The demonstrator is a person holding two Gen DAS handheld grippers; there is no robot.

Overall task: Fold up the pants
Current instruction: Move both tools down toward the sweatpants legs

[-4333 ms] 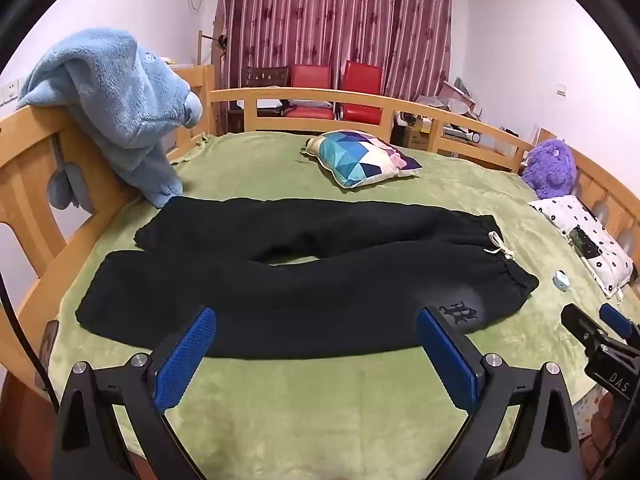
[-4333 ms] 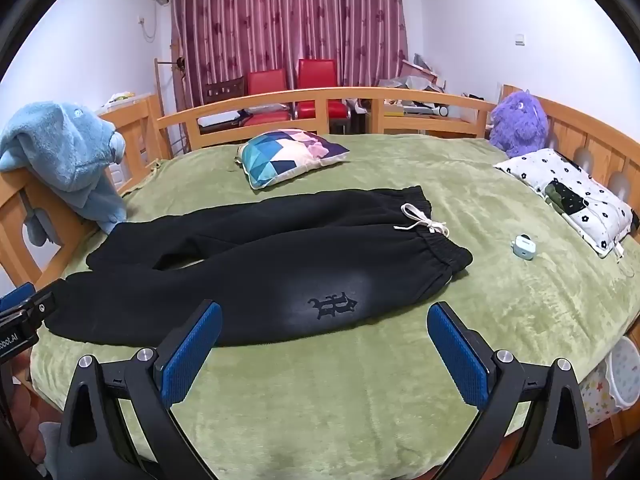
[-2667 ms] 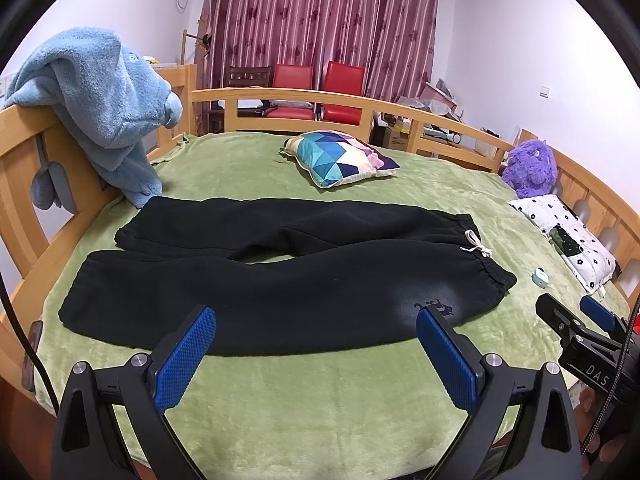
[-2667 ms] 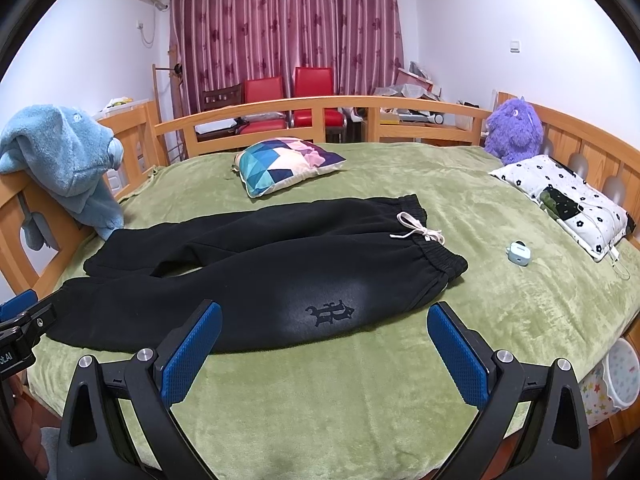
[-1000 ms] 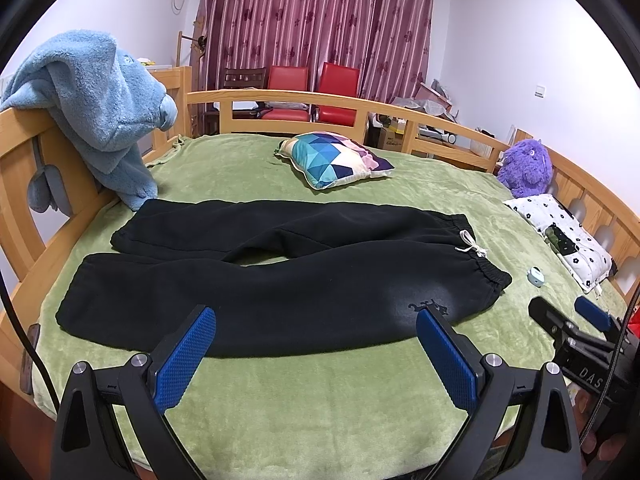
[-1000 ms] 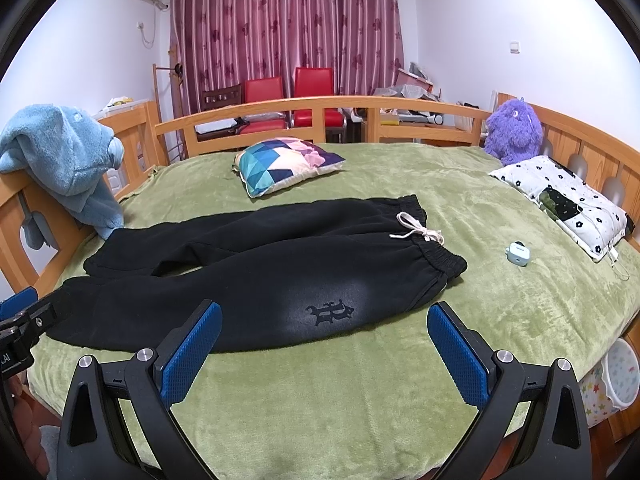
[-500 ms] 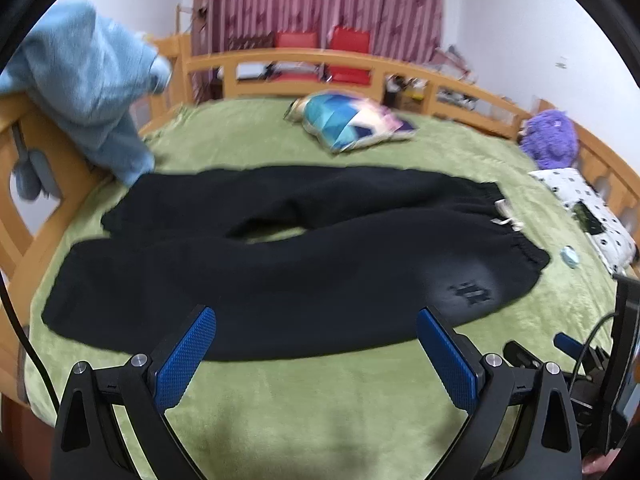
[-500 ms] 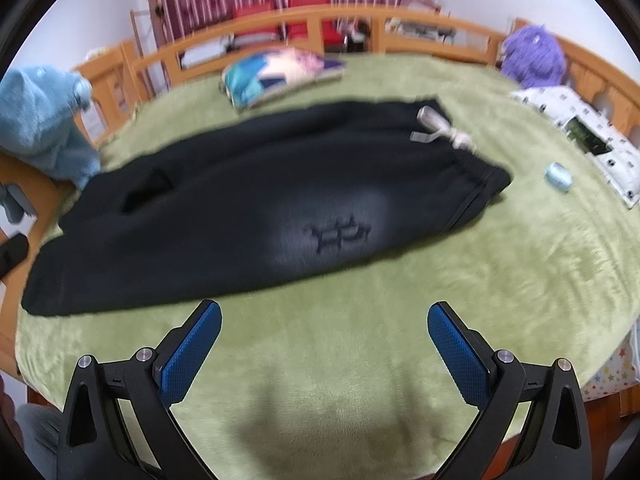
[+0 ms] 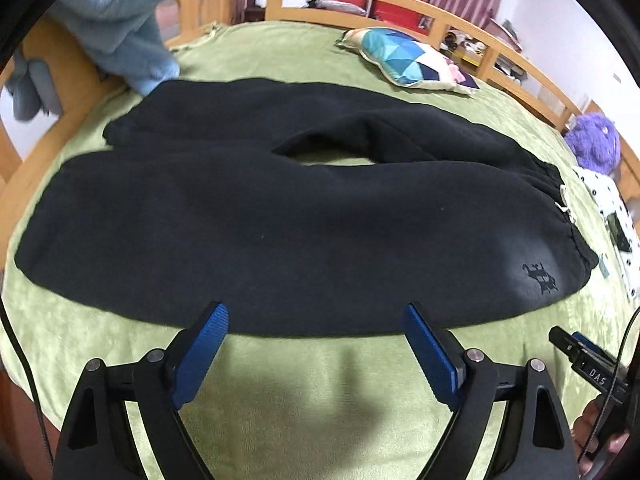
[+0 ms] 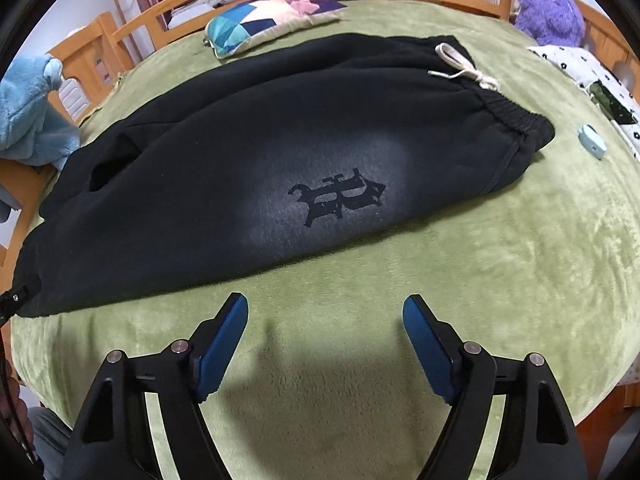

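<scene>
On green bed (image 9: 280,52): black pants (image 9: 280,216) spread flat, long axis crosswise to both tongs, near hem edge just beyond tips. Waistband toward purple plush (image 10: 548,8), cuffs toward blue blanket (image 9: 132,20). Left tongs (image 9: 316,322) nearest, tips at mid-leg edge; right tongs (image 10: 324,312) short of logo (image 10: 340,196). Both wide but closing, nothing between. Right view alone shows drawstring (image 10: 460,66); left view shows leg gap.

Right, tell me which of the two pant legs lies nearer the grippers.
The front leg, the one running along the near edge of the pants and ending by the printed emblem. The back leg lies beyond it, toward the patterned cushion.
</scene>
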